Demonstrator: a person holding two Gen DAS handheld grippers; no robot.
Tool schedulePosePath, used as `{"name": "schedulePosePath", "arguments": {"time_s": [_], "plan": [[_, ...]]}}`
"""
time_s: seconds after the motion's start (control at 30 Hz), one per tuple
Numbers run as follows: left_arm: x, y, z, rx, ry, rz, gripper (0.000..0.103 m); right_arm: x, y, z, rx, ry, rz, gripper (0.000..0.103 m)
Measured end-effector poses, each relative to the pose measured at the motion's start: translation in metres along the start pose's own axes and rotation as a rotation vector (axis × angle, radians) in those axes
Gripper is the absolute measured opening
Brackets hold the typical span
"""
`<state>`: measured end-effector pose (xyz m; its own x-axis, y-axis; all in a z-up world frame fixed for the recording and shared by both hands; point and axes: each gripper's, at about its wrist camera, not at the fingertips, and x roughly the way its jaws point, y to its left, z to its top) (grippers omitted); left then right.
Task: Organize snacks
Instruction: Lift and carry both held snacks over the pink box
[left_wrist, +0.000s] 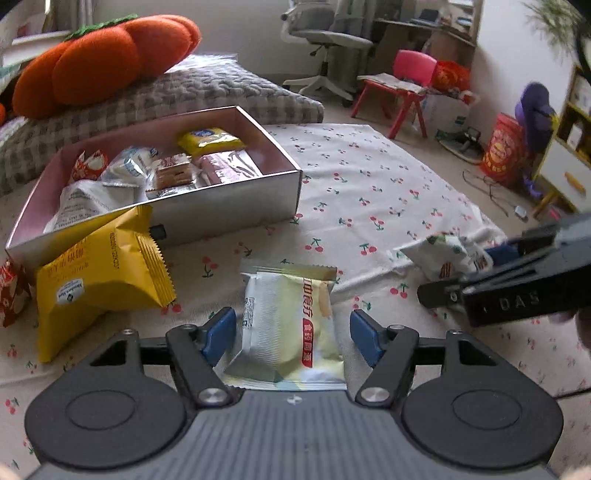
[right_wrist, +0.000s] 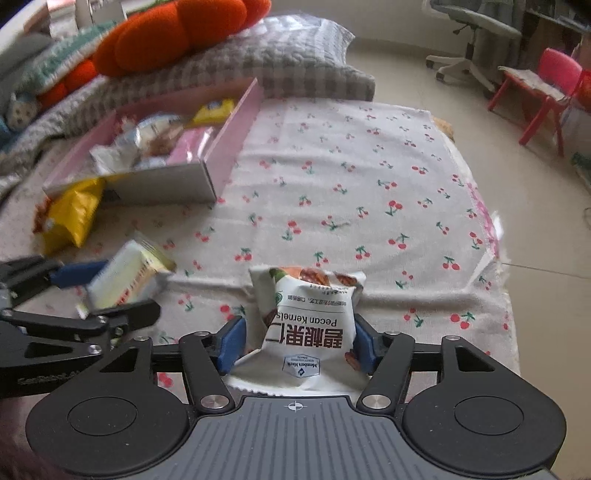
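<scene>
- Cherry-print cloth covered the floor, with the snack box at its far left, already part filled.
- My left gripper stood half open around the pale yellow packet, pads clear of it.
- My right gripper straddled the pecan packet; whether its pads pressed, I couldn't tell.
- I judged this the pick-up step: close both, then carry to the box.
</scene>
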<state>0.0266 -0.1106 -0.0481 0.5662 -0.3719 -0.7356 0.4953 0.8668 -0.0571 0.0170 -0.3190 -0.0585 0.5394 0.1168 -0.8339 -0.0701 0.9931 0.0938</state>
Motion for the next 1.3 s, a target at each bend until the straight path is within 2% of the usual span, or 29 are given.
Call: {"name": "schedulePosePath", "arguments": {"time_s": [0.13, 0.23, 0.37, 0.63, 1.13, 1.3], "plan": [[-0.002, -0.002, -0.003, 0.05, -0.007, 0.029, 0.047, -0.001, 0.008, 0.003, -0.003, 0.003, -0.037, 0.051], [-0.005, 0.003, -0.002, 0.04, -0.002, 0.019, 0.043, -0.002, 0.009, 0.006, 0.024, 0.013, -0.036, 0.047], [-0.013, 0.011, 0.0, 0.017, 0.006, -0.005, 0.042, -0.003, 0.011, 0.009, 0.053, 0.012, -0.037, 0.045], [-0.036, 0.034, 0.006, -0.01, -0.036, -0.034, 0.042, -0.008, 0.016, 0.024, 0.129, 0.007, -0.011, 0.045], [-0.063, 0.093, 0.044, -0.125, -0.11, 0.052, 0.043, -0.016, 0.069, 0.073, 0.172, -0.077, 0.057, 0.045], [-0.06, 0.113, 0.056, -0.158, -0.098, 0.071, 0.043, -0.014, 0.082, 0.088, 0.204, -0.099, 0.104, 0.045]]}}
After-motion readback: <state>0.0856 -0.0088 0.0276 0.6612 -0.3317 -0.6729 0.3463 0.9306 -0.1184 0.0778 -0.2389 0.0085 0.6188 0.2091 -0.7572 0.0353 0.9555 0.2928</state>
